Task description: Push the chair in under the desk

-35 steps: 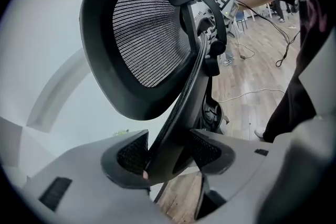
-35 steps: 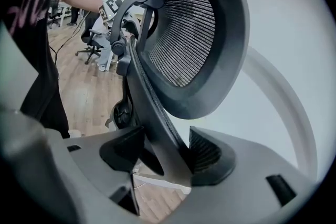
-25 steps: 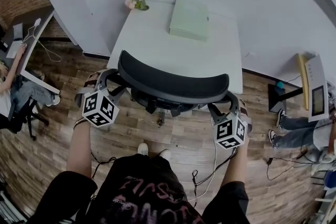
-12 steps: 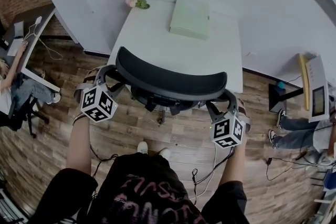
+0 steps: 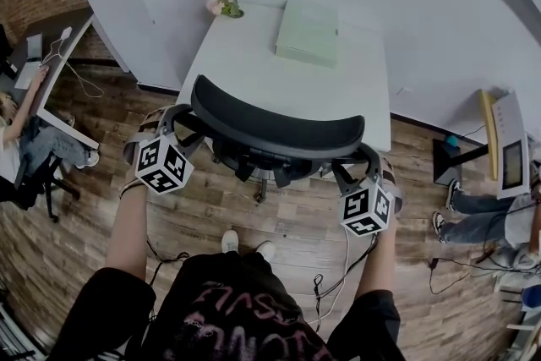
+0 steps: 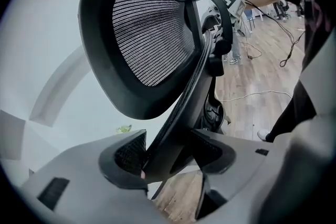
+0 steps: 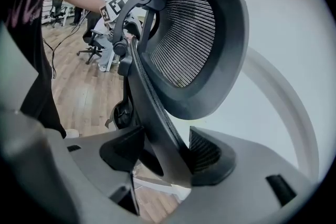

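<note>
Clamping the chair point(image 5: 279, 129) by its back frame: left gripper point(image 6: 167, 150) at 9 o'clock, right gripper point(image 7: 167, 152) at 3 o'clock, both pinching it. Desk point(image 5: 254, 68) at 12 o'clock.

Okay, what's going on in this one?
A person stands behind a black office chair with a gripper in each hand. The left gripper and right gripper are each clamped on a side edge of its mesh backrest. The chair faces a white desk, backrest at the near edge. A pale green box and small plant sit on the desk.
</note>
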Demonstrator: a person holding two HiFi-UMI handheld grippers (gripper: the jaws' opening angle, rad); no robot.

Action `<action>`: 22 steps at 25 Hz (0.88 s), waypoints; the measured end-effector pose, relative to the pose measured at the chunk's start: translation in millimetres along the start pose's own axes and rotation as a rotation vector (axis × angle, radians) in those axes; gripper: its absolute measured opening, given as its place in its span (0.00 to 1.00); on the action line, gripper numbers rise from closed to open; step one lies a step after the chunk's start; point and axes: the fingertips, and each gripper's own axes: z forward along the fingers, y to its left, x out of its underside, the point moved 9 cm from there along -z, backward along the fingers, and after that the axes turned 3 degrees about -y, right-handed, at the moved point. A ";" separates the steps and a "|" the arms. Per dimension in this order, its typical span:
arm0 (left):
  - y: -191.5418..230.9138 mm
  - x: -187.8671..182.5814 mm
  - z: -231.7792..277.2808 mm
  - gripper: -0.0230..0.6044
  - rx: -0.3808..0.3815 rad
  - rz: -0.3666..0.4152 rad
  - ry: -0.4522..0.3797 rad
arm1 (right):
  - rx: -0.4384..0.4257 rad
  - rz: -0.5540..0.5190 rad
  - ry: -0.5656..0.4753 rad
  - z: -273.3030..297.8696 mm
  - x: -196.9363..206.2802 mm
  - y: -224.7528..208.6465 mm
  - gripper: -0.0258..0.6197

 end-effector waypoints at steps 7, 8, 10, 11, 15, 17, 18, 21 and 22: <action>-3.9 -1.9 -3.1 0.46 -0.012 0.018 -0.005 | 0.052 0.006 0.002 -4.0 2.1 4.9 0.45; -4.2 -1.1 -4.9 0.46 -0.013 0.011 -0.010 | 0.066 0.008 0.002 -5.6 1.8 6.5 0.45; -4.3 1.2 -10.0 0.46 -0.017 -0.010 -0.025 | 0.096 0.010 0.005 -9.8 0.6 9.4 0.45; -3.9 2.4 -13.1 0.46 -0.023 -0.025 -0.036 | 0.114 0.013 0.005 -12.5 -0.1 10.4 0.45; -4.5 8.0 -25.1 0.46 -0.049 -0.100 -0.082 | 0.170 0.117 -0.037 -27.0 -0.5 13.3 0.45; -7.3 11.3 -30.3 0.46 -0.058 -0.125 -0.092 | 0.188 0.185 -0.057 -35.0 0.2 18.1 0.45; -8.4 13.0 -32.6 0.46 -0.061 -0.131 -0.094 | 0.196 0.214 -0.065 -38.5 0.1 21.2 0.44; -12.5 20.3 -39.3 0.46 -0.065 -0.151 -0.095 | 0.225 0.314 -0.095 -48.1 -2.4 31.4 0.37; -14.2 22.6 -41.9 0.45 -0.067 -0.168 -0.103 | 0.237 0.348 -0.108 -51.5 -3.4 34.9 0.34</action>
